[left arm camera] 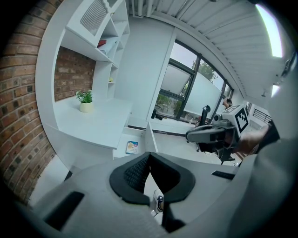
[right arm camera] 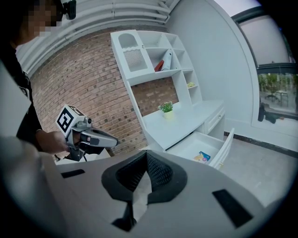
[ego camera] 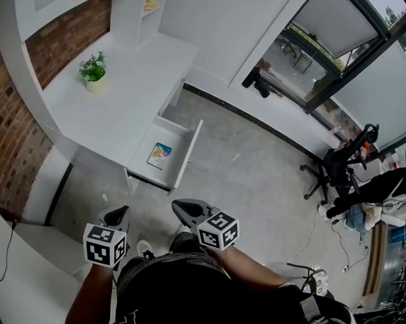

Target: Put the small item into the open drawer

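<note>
The white desk's drawer (ego camera: 189,155) stands pulled open. A small colourful flat item (ego camera: 159,155) lies inside it, also visible in the left gripper view as the item (left arm camera: 132,147) and in the right gripper view as the item (right arm camera: 202,156). My left gripper (ego camera: 119,215) is held low near my body, short of the drawer, with its jaws shut and empty. My right gripper (ego camera: 183,207) hovers beside it, to the right, also shut with nothing between its jaws. Both are well apart from the drawer. In each gripper view, the left gripper (left arm camera: 149,155) and the right gripper (right arm camera: 146,155) show their pads meeting.
A potted plant (ego camera: 93,71) stands on the desk top (ego camera: 132,88). A brick wall (ego camera: 9,149) runs along the left, with white shelves (right arm camera: 153,60) above the desk. A black office chair (ego camera: 337,167) and a seated person (ego camera: 390,183) are at the far right on the grey floor.
</note>
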Action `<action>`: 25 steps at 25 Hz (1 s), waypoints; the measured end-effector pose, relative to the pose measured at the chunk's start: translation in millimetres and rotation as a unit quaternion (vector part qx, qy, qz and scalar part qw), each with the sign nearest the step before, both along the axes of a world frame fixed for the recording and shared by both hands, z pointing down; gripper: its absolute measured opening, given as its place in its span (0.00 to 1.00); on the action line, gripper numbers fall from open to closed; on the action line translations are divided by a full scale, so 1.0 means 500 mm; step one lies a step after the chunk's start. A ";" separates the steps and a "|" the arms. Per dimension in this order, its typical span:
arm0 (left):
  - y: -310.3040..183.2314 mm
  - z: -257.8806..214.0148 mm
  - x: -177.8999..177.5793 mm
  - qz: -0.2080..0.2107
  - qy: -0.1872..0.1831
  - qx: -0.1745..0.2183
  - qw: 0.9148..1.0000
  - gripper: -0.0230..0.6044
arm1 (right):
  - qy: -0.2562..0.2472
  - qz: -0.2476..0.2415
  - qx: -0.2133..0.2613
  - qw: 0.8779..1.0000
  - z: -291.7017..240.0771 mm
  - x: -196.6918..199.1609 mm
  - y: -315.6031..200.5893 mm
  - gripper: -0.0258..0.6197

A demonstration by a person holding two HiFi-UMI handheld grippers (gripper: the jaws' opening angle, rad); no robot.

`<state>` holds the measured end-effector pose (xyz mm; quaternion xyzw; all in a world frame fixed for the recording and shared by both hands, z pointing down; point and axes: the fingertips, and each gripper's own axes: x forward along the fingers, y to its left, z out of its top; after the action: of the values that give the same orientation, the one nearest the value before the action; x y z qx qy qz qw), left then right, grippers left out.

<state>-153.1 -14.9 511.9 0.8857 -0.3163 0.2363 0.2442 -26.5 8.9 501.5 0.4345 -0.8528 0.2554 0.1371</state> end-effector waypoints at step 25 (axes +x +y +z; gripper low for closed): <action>-0.005 -0.009 0.005 0.012 -0.002 0.010 1.000 0.07 | -0.001 0.016 0.003 1.000 0.000 0.007 -0.001 0.05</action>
<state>-150.7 -17.6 507.3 0.8913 -0.3084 0.2378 0.2323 -22.8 8.4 501.7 0.4478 -0.8467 0.2559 0.1307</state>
